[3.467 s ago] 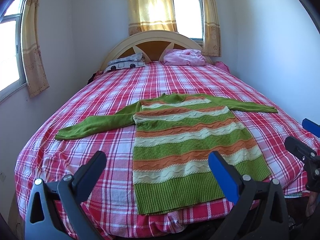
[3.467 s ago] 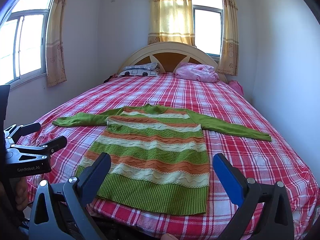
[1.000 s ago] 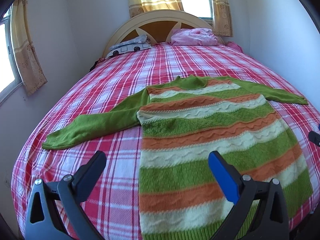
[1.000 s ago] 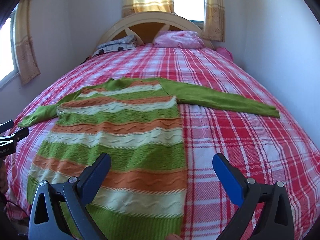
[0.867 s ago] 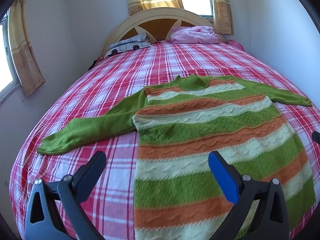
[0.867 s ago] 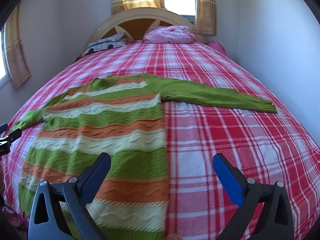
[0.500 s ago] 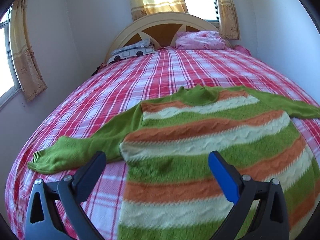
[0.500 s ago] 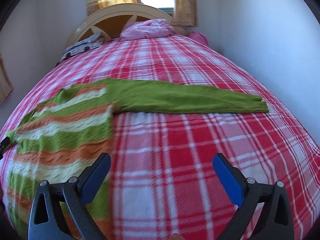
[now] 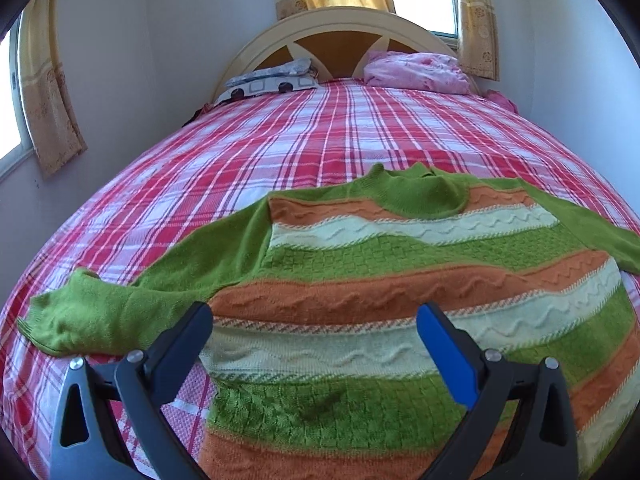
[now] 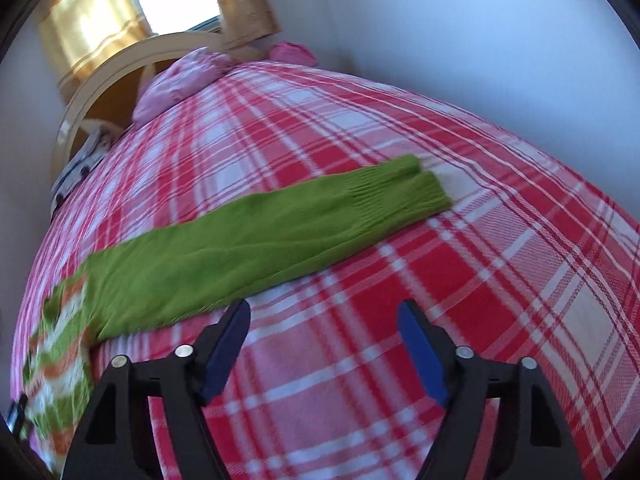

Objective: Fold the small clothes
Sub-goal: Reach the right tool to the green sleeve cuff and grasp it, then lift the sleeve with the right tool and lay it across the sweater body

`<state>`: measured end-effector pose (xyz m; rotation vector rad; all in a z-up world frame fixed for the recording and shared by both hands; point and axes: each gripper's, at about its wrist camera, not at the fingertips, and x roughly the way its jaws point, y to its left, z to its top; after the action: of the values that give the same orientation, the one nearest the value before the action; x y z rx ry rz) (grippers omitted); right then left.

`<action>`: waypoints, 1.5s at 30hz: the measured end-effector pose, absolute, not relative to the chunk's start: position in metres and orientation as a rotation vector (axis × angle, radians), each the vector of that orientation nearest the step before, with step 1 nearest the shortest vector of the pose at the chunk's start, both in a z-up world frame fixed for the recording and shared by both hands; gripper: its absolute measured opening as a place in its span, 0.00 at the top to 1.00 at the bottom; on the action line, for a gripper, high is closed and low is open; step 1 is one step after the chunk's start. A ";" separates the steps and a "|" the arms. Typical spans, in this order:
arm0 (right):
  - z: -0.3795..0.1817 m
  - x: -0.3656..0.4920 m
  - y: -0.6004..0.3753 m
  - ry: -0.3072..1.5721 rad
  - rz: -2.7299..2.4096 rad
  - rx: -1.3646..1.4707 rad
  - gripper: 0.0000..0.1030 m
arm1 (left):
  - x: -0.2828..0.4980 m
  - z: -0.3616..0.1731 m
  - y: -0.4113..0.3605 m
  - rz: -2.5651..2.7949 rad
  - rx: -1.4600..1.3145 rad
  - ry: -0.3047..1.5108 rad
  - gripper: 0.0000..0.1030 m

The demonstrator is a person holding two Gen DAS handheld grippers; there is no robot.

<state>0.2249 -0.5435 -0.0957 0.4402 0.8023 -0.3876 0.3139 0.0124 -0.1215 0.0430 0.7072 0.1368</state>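
Observation:
A green, orange and cream striped sweater (image 9: 400,272) lies flat on the bed, its neck toward the headboard. Its left sleeve (image 9: 120,304) stretches out to the left. My left gripper (image 9: 316,324) hovers open over the chest, near the left armpit, with nothing between its fingers. In the right wrist view the right sleeve (image 10: 260,240) runs across the sheet to its ribbed cuff (image 10: 404,192). My right gripper (image 10: 324,320) stands just in front of that sleeve's middle, jaws closing, only bare sheet between them.
The bed carries a red and white plaid sheet (image 9: 340,136). A patterned pillow (image 9: 268,82) and a pink bundle (image 9: 416,72) lie by the arched headboard (image 9: 340,36). White walls close in on both sides, and curtained windows stand behind and to the left.
Both grippers moved in closer and lower over the sweater. The right one swung out toward the right sleeve, rolled, and its jaws narrowed. The sweater lies as before.

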 end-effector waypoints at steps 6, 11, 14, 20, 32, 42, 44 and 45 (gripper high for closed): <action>-0.098 0.236 -0.593 0.766 -0.480 0.509 0.40 | 0.316 -0.129 0.014 0.134 0.013 0.723 0.00; -0.102 0.255 -0.611 0.749 -0.506 0.530 0.43 | 0.319 -0.129 0.010 0.130 0.027 0.726 0.00; -0.103 0.266 -0.620 0.749 -0.514 0.539 0.73 | 0.322 -0.128 0.010 0.127 0.036 0.724 0.00; -0.094 0.278 -0.620 0.724 -0.421 0.585 0.92 | 0.326 -0.124 0.018 0.121 0.000 0.740 0.00; -0.010 0.303 -0.532 0.613 -0.215 0.443 0.92 | 0.315 -0.115 0.030 0.095 -0.056 0.724 0.00; 0.040 0.327 -0.440 0.564 -0.036 0.333 0.93 | 0.307 -0.116 0.044 0.090 -0.085 0.713 0.00; 0.052 0.329 -0.418 0.551 0.005 0.310 0.93 | 0.305 -0.116 0.048 0.090 -0.089 0.711 0.00; 0.057 0.331 -0.407 0.545 0.023 0.296 0.93 | 0.305 -0.116 0.048 0.091 -0.088 0.711 0.00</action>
<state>0.3306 -0.4073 0.0572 0.2958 0.5447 0.0227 0.3048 0.0483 -0.1162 -0.0878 0.7108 0.0911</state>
